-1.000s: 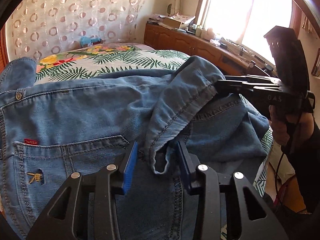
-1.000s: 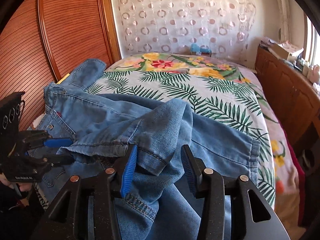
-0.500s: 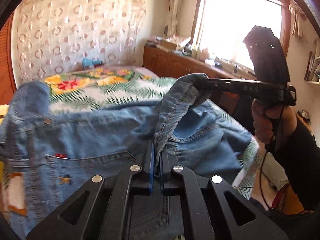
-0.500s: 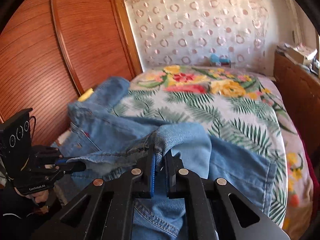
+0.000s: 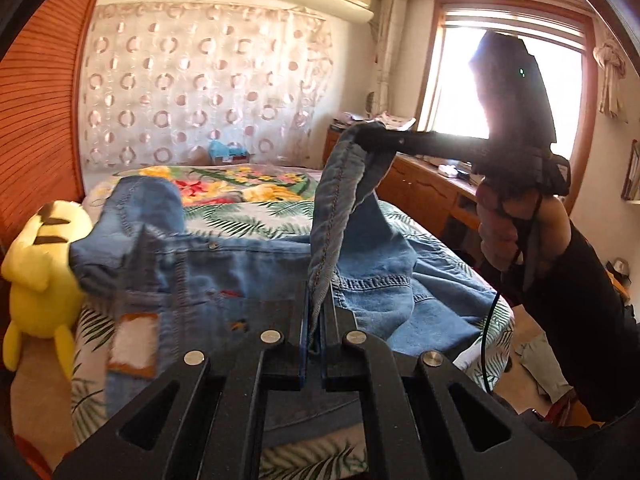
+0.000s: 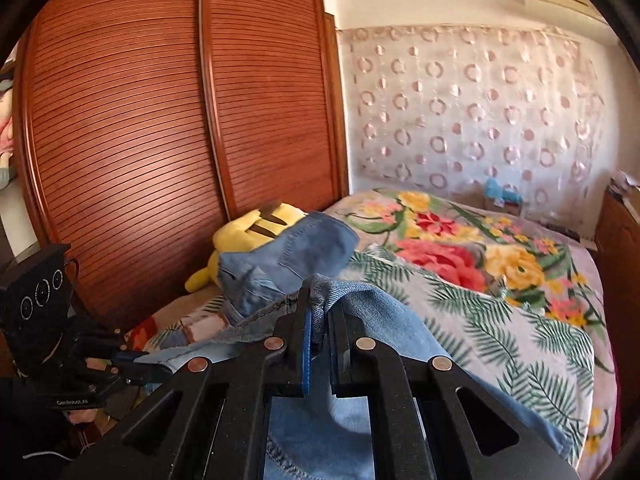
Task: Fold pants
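Light blue jeans [image 5: 248, 268] lie across the bed with a back pocket and a white leather patch facing up. My left gripper [image 5: 316, 320] is shut on a hem edge of the jeans, and the cloth rises from it as a taut band. In the left wrist view my right gripper [image 5: 366, 132] pinches the other end of that band, raised above the bed. From the right wrist view my right gripper [image 6: 318, 312] is shut on the denim fold [image 6: 352, 300]. At lower left there, my left gripper [image 6: 148, 362] grips the same edge.
The bed has a floral and palm-leaf cover [image 6: 500, 280]. A yellow plush toy [image 5: 44, 264] sits at the bed's left edge against the slatted wooden wardrobe [image 6: 160, 120]. Wooden cabinets [image 5: 424, 192] run under the window on the right. A person's hand and dark sleeve [image 5: 560, 248] hold the right gripper.
Both grippers went from open around the jeans' hem to shut on it. Both then rose, lifting the denim edge off the bed and stretching it between them.
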